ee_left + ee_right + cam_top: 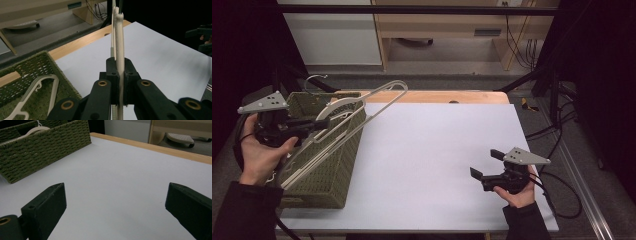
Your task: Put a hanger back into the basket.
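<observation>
Two black jaws of the left gripper (119, 82) are pressed tight on the cream bar of a plastic hanger (119, 37), which stands edge-on between them in the left gripper view and runs up and away over the table. From the high view, the left gripper (319, 122) holds that hanger (362, 107) lifted and tilted above a green woven basket (329, 175) at the table's left edge, the hanger's long bar slanting down toward the person's left hand (262, 152). A second pale hanger (37, 92) lies inside the basket (30, 67), just left of the jaws. Across the table, the right gripper (484, 162) hovers low over the bare white tabletop (437, 150), well apart from the basket, its jaws spread wide with nothing between them; the right hand (518, 192) cradles it from beneath. In the right gripper view the two jaws frame open white surface, with the basket (45, 147) standing beyond them to the left and a hanger's curved top (35, 130) showing above its rim. A wooden strip (437, 96) borders the table's far edge, and dark cables (557, 175) trail over the floor at right.
</observation>
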